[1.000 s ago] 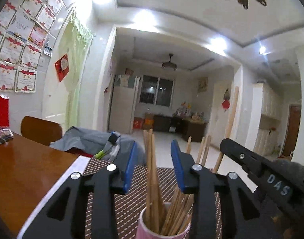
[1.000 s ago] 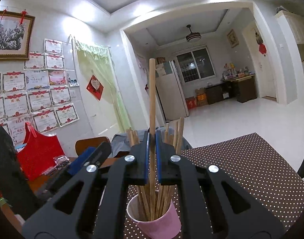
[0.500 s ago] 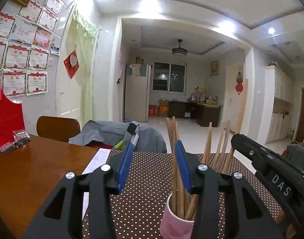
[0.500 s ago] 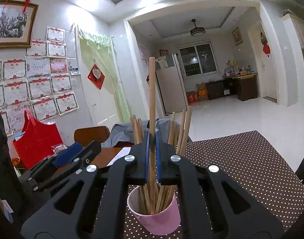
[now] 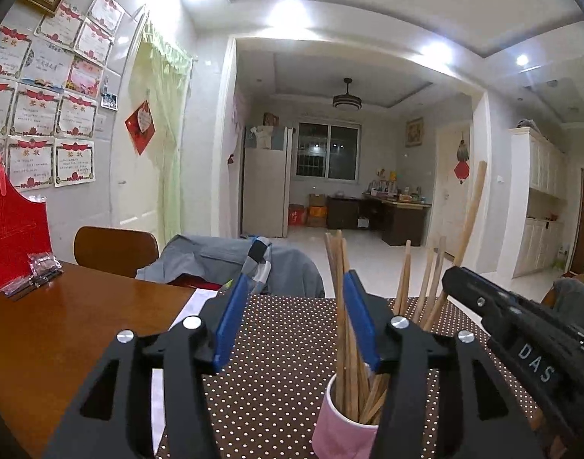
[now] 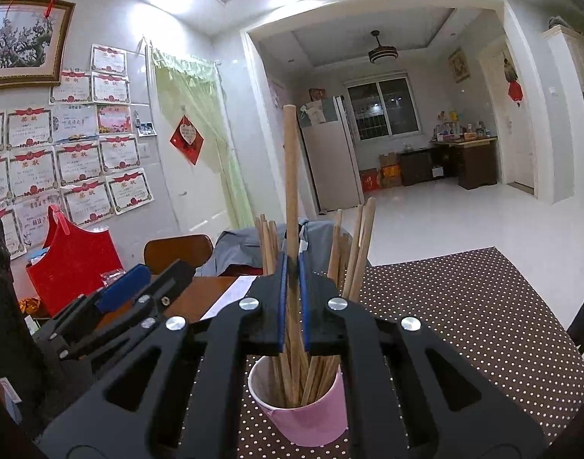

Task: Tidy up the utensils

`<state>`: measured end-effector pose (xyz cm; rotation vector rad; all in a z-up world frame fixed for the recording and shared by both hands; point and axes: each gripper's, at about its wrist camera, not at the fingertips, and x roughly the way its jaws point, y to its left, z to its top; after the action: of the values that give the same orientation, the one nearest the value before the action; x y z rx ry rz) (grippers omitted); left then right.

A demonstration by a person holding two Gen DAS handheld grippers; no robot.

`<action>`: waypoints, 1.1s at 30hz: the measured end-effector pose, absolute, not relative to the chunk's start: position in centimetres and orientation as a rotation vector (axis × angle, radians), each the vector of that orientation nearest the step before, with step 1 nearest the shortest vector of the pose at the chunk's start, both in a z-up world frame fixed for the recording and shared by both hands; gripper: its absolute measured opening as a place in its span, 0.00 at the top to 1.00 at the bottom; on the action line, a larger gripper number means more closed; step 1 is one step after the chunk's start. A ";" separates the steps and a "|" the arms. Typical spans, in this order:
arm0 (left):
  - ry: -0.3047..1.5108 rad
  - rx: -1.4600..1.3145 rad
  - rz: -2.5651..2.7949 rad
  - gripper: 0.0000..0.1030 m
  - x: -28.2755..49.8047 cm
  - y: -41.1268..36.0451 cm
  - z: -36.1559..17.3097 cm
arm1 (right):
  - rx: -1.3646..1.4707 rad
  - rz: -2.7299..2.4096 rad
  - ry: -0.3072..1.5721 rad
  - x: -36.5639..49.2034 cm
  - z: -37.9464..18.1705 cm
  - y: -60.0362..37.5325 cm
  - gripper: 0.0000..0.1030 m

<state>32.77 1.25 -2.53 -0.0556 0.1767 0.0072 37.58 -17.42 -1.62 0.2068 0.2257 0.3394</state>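
Right tongs (image 6: 291, 302) clenched on one long chopstick (image 6: 291, 176), upright, its lower end down among the others inside the pink cup (image 6: 303, 413). Left tongs (image 5: 292, 317) released, blue pads spread wide, one pad just beside the cluster of sticks (image 5: 339, 306) standing in the cup (image 5: 343, 428); nothing gripped. Cup standing on the dotted mat (image 6: 464, 313), near the mat's front edge as far as either view shows.

Likely risks, judged from this pose:
- Tipping the cup. Light and top-heavy by the look of it, crowded with tall sticks; any sideways pull or push from the held chopstick could lever it over, since nothing steadies it.
- Jamming. Held stick threaded through a dense, splayed bundle; angled motion could catch neighbours and drag them along or scatter them.
- Collision between the two tools. Right tongs visible close in the left view (image 5: 521, 348), left tongs close in the right view (image 6: 116, 306); closing on the cup from both sides leaves little slack.
- Slip in the grip if the smooth round stick is twisted.

Room for moving: clear space straight above the cup, so vertical travel looks safest. Mat open to the right and beyond the cup; bare wooden desk (image 5: 62, 325) open to the left. A chair (image 5: 116, 248) draped with grey cloth behind the desk, well apart. Desk's near edge hidden below both views, so margin there cannot be told.
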 end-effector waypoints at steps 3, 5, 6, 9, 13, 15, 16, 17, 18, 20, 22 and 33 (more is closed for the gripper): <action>0.175 -0.070 0.007 0.49 32.6 1.5 -2.4 | 0.214 0.353 0.257 38.0 -1.7 -17.2 0.93; 0.180 -0.072 0.008 0.49 32.7 1.4 -2.4 | 0.206 0.344 0.259 38.0 -1.8 -17.1 0.93; 0.182 -0.071 0.008 0.49 32.7 1.4 -2.4 | 0.202 0.342 0.260 37.9 -1.8 -17.1 0.93; 0.186 -0.069 0.010 0.49 32.8 1.4 -2.4 | 0.202 0.338 0.261 37.8 -1.8 -17.0 0.91; 0.189 -0.074 0.007 0.49 32.8 1.5 -2.4 | 0.198 0.334 0.262 37.7 -1.8 -17.1 0.91; 0.189 -0.073 0.007 0.49 32.8 1.5 -2.4 | 0.196 0.333 0.263 37.7 -1.7 -17.1 0.91; 0.190 -0.073 0.007 0.49 32.8 1.5 -2.4 | 0.194 0.331 0.262 37.6 -1.6 -17.1 0.91; 0.190 -0.072 0.006 0.49 32.7 1.4 -2.3 | 0.193 0.329 0.260 37.6 -1.6 -17.0 0.91; 0.192 -0.072 0.004 0.49 32.7 1.5 -2.3 | 0.191 0.327 0.258 37.5 -1.4 -17.0 0.91; 0.195 -0.072 0.003 0.49 32.6 1.5 -2.1 | 0.182 0.319 0.255 37.2 -1.2 -17.1 0.91; 0.200 -0.075 0.015 0.49 32.5 1.5 -2.0 | 0.181 0.312 0.248 36.7 -0.9 -17.2 0.91; 0.216 -0.064 -0.028 0.44 27.3 1.0 -0.3 | 0.178 0.268 0.249 30.9 0.5 -19.0 0.87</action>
<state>27.28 1.02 -0.34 -0.0644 0.2158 -0.0279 30.93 -18.98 0.49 0.1782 0.2493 0.2682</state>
